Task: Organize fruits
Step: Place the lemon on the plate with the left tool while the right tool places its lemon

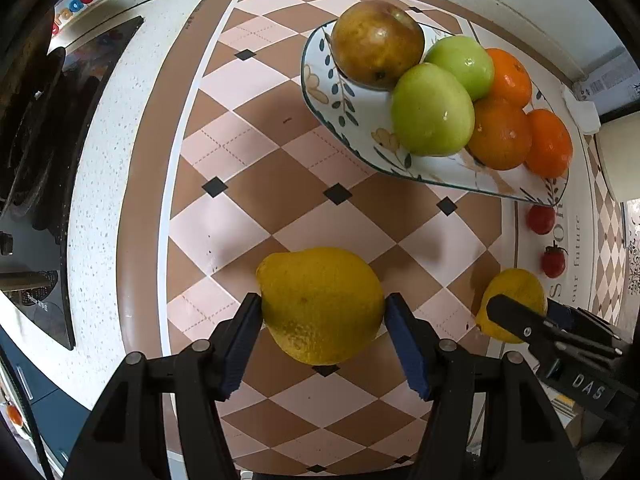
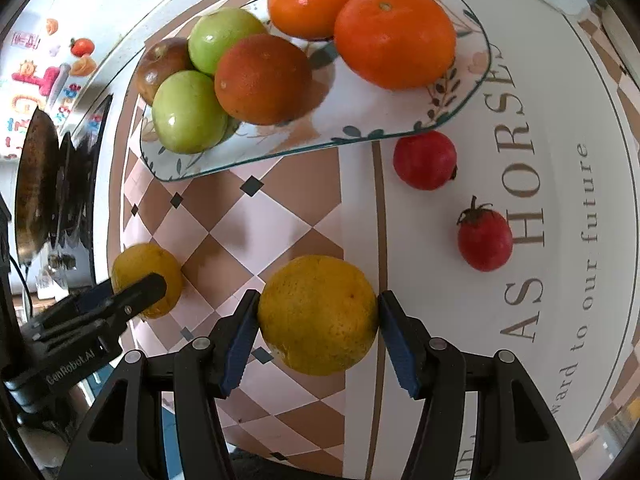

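Observation:
My left gripper [image 1: 323, 312] is shut on a yellow lemon [image 1: 320, 304], held above the checkered mat. My right gripper [image 2: 318, 316] is shut on a second yellow lemon [image 2: 318, 314]; it also shows in the left wrist view [image 1: 514, 300], at right. The left gripper's lemon shows in the right wrist view [image 2: 146, 278], at left. A patterned plate [image 1: 360, 128] ahead holds a brown pear [image 1: 376, 44], two green apples [image 1: 432, 110] and three oranges [image 1: 500, 134]. Two small red fruits [image 2: 425, 160] [image 2: 485, 240] lie on the mat beside the plate.
A checkered mat [image 1: 248, 216] covers the speckled counter [image 1: 96, 184]. A black stove top with a pan [image 1: 36, 152] is at left. A white container [image 1: 620, 160] stands at the far right. A wall runs behind the plate.

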### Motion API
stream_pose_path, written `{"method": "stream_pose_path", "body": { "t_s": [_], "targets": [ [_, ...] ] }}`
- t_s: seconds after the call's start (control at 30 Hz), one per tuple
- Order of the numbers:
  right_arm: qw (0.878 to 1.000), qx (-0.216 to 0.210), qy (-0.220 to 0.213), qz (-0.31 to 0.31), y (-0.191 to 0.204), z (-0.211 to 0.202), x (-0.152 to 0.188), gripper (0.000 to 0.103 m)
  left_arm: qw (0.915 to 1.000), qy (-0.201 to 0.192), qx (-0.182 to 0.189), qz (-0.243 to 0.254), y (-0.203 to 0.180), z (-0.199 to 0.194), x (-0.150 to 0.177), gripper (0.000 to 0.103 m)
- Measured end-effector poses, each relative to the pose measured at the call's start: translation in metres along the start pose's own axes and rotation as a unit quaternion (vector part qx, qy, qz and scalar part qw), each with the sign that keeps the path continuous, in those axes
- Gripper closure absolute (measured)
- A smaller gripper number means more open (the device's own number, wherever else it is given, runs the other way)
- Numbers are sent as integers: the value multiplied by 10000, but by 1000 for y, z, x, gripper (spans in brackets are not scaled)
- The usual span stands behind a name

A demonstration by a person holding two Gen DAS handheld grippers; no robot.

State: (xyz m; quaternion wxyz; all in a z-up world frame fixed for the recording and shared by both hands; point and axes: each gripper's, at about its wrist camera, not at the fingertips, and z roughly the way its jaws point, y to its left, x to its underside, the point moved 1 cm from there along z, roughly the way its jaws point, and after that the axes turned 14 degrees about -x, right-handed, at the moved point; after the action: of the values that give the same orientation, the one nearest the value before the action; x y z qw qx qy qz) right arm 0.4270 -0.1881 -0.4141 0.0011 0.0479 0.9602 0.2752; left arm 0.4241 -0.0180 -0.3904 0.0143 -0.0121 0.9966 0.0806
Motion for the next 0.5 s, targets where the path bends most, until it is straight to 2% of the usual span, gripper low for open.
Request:
{"method": "stream_pose_path", "body": {
  "t_s": [0.2,0.33,0.5],
  "targets": [
    [9999,-77,-53,-37,1,-3,2,42,9997,-4,220,-140,10,-10,-12,43],
    [9996,-241,-152,-43,7,-13,-1,42,9979,-64,551,-349,17,-35,-29,43],
    [9968,-568,-560,-10,14,-49,-20,42,9937,-188,901,-646,28,-59,-61,43]
  ]
}}
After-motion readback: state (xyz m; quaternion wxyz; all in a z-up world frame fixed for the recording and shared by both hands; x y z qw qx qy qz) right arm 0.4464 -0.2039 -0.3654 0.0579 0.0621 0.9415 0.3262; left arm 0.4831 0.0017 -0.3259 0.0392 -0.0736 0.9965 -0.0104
